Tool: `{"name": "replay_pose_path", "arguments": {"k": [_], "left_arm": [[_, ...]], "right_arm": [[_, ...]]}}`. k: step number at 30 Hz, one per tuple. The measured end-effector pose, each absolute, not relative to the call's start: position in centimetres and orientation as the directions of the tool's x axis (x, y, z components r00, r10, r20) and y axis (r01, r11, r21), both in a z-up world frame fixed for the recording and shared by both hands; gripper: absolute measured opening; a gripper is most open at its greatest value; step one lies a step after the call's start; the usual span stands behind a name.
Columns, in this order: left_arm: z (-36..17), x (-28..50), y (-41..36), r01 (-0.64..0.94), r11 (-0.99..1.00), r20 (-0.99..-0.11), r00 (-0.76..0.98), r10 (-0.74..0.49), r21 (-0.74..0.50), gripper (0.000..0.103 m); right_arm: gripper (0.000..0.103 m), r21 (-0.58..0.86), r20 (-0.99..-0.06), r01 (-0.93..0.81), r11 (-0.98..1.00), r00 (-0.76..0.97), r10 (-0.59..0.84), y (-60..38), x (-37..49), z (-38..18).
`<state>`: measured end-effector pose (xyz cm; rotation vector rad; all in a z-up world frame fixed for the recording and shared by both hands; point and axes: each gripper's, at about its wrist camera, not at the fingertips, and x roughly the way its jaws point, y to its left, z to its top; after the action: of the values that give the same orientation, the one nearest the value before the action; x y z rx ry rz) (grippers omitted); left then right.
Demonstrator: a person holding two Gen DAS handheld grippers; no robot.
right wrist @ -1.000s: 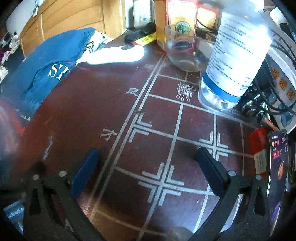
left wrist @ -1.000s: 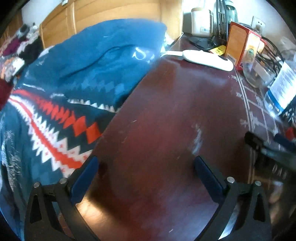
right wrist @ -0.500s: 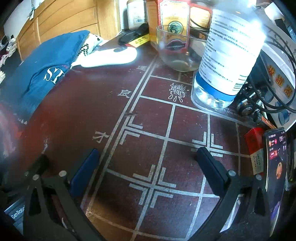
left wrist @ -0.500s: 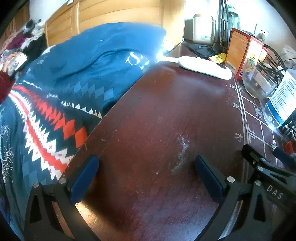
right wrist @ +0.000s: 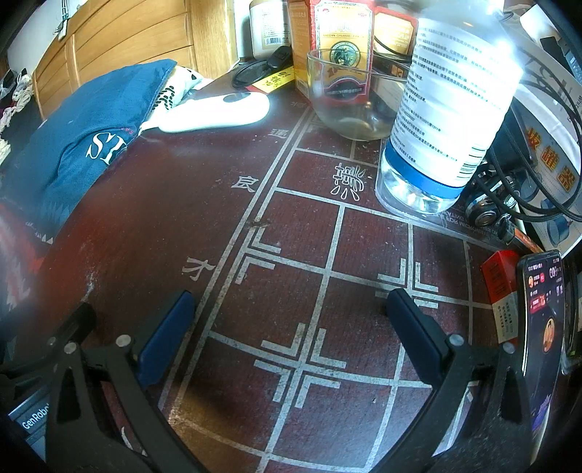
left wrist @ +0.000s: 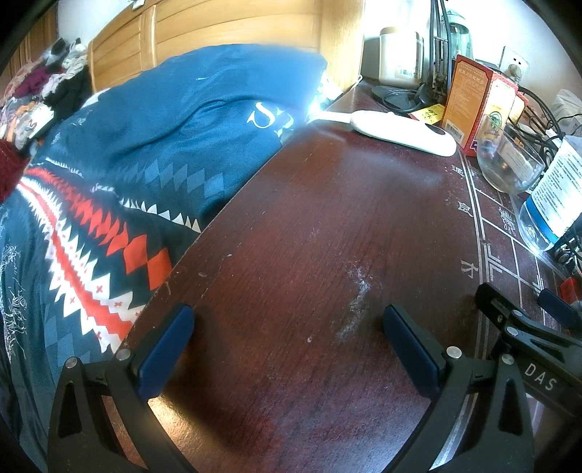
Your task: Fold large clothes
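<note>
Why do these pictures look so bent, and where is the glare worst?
Both views are fisheye, so edges curve. Left wrist view: sunlight blows out the white device and the wall behind. Right wrist view: glare washes the bottle, and the left edge by the blue garment is hazy.

A lived-in home bedroom: a wooden headboard (left wrist: 232,32) backs a bed with patterned blue bedding (left wrist: 152,145), loose clothes heaped beside it (left wrist: 43,94), and a dark table (left wrist: 320,254) cluttered with a water bottle (right wrist: 451,109), glass bowl (right wrist: 349,98) and phone (right wrist: 542,327).
</note>
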<state>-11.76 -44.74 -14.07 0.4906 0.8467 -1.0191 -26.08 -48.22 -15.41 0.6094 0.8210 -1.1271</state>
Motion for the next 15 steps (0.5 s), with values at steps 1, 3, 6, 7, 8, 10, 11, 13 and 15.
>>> {"name": "replay_pose_path", "arguments": {"k": [1, 3, 6, 7, 8, 10, 11, 13, 15], "left_arm": [[-14.07, -11.73, -44.71, 0.888, 0.46, -0.803, 0.259, -0.537, -0.021, 0.103], [-14.07, -11.76, -44.74, 0.887, 0.461, -0.803, 0.26, -0.537, -0.021, 0.103], [-14.08, -11.77, -44.76, 0.887, 0.461, -0.803, 0.26, -0.536, -0.021, 0.103], [-14.08, -11.79, -44.78, 0.887, 0.461, -0.803, 0.26, -0.536, -0.02, 0.103], [-14.08, -11.79, -44.79, 0.887, 0.462, -0.803, 0.261, -0.536, -0.02, 0.103], [-14.08, -11.75, -44.75, 0.887, 0.462, -0.803, 0.261, -0.536, -0.02, 0.103], [-14.08, -11.79, -44.8, 0.887, 0.462, -0.803, 0.261, -0.536, -0.02, 0.103], [-14.08, -11.74, -44.76, 0.887, 0.462, -0.803, 0.261, -0.535, -0.02, 0.103], [-14.08, -11.76, -44.78, 0.886, 0.463, -0.803, 0.262, -0.535, -0.02, 0.103]], "right_arm": [[0.103, 0.02, -0.821, 0.945, 0.326, 0.201, -0.534, -48.21, -26.1, -15.41], [0.103, 0.02, -0.821, 0.945, 0.326, 0.201, -0.534, -48.22, -26.09, -15.41], [0.103, 0.019, -0.821, 0.945, 0.325, 0.201, -0.534, -48.15, -26.23, -15.39], [0.103, 0.019, -0.821, 0.945, 0.325, 0.201, -0.534, -48.21, -26.1, -15.4], [0.103, 0.019, -0.821, 0.945, 0.325, 0.201, -0.534, -48.2, -26.12, -15.4], [0.103, 0.019, -0.821, 0.945, 0.325, 0.2, -0.534, -48.21, -26.1, -15.4], [0.103, 0.019, -0.821, 0.945, 0.325, 0.2, -0.534, -48.21, -26.09, -15.4], [0.103, 0.019, -0.821, 0.946, 0.325, 0.2, -0.534, -48.2, -26.1, -15.39], [0.103, 0.019, -0.821, 0.946, 0.325, 0.2, -0.534, -48.21, -26.08, -15.37]]}}
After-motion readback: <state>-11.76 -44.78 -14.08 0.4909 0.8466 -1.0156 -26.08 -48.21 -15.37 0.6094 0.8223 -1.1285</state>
